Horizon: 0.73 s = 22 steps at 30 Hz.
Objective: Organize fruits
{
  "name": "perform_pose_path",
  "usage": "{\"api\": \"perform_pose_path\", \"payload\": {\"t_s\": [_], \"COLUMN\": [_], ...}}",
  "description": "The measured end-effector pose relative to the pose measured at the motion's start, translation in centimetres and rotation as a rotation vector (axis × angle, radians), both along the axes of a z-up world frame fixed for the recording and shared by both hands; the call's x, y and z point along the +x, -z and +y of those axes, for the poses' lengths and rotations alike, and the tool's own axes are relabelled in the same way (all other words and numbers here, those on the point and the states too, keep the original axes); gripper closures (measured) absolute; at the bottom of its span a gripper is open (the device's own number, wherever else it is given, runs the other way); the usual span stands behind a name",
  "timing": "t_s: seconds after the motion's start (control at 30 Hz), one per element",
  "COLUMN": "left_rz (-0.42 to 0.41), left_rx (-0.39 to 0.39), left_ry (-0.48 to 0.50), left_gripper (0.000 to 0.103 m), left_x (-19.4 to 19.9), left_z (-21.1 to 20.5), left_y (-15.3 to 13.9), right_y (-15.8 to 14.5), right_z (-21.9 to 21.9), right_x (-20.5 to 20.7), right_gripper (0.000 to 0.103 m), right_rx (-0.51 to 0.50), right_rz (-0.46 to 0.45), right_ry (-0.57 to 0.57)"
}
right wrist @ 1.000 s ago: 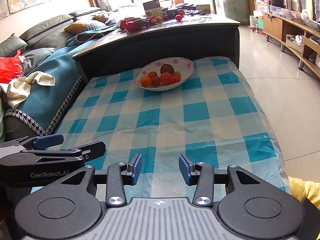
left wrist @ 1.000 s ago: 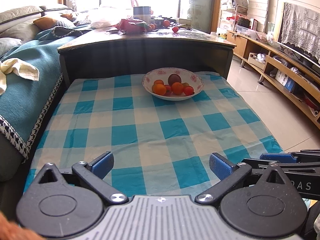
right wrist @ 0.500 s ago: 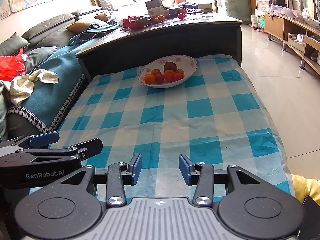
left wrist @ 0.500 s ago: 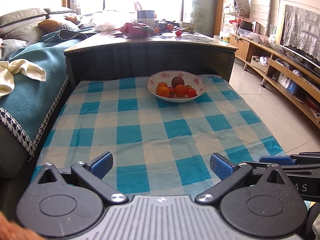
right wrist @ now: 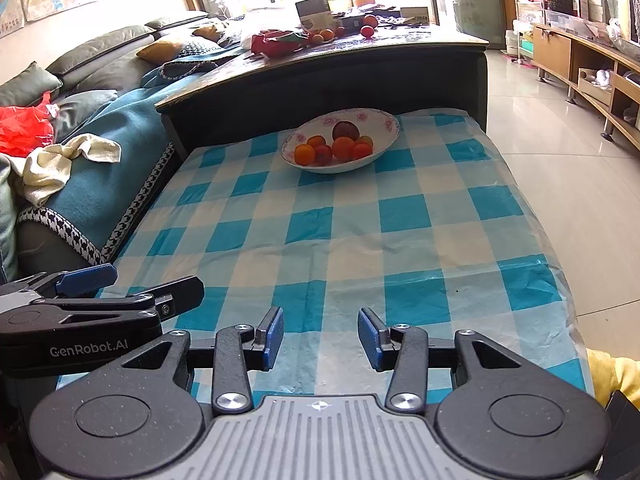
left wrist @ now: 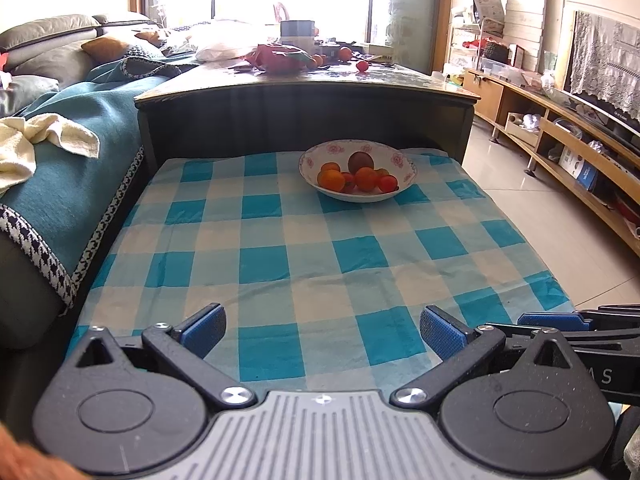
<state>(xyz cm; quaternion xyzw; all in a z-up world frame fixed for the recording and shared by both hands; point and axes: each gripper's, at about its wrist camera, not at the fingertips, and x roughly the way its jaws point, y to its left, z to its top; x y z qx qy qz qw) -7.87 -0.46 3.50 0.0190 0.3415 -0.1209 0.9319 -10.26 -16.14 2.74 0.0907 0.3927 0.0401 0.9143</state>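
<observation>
While one bowl (left wrist: 404, 162) holds about six fruits (left wrist: 362, 176), left tongs (left wrist: 322, 330) gape wide, right tongs (right wrist: 320, 338) half-open, both empty.

Low bench (left wrist: 320, 280) carried a blue-and-cream checked cloth (right wrist: 360, 216), wrinkled toward its 6 o'clock edge. One floral bowl (left wrist: 402, 159) of fruit (left wrist: 362, 178) sat on the cloth toward 12 o'clock, slightly right of centre. Behind it rose a taller dark bench (right wrist: 320, 76), its top cluttered with loose fruit and boxes.
</observation>
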Motion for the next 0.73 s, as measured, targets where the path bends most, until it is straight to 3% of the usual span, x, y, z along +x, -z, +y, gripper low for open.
{"api": "perform_pose_path", "payload": {"t_s": [0.33, 0.73], "left_rz": [-0.015, -0.027], "left_rx": [0.01, 0.036], "left_ry": [-0.019, -0.034], "left_gripper": [0.0, 0.0], "left_x": [-0.18, -0.1], "left_z": [0.02, 0.04], "left_y": [-0.18, -0.19], "right_y": [0.05, 0.19], "right_z": [0.03, 0.31], "right_x": [0.0, -0.15], "right_gripper": [0.065, 0.058], "right_rx": [0.001, -0.009], "right_rz": [0.0, -0.007], "right_ry": [0.0, -0.003]}}
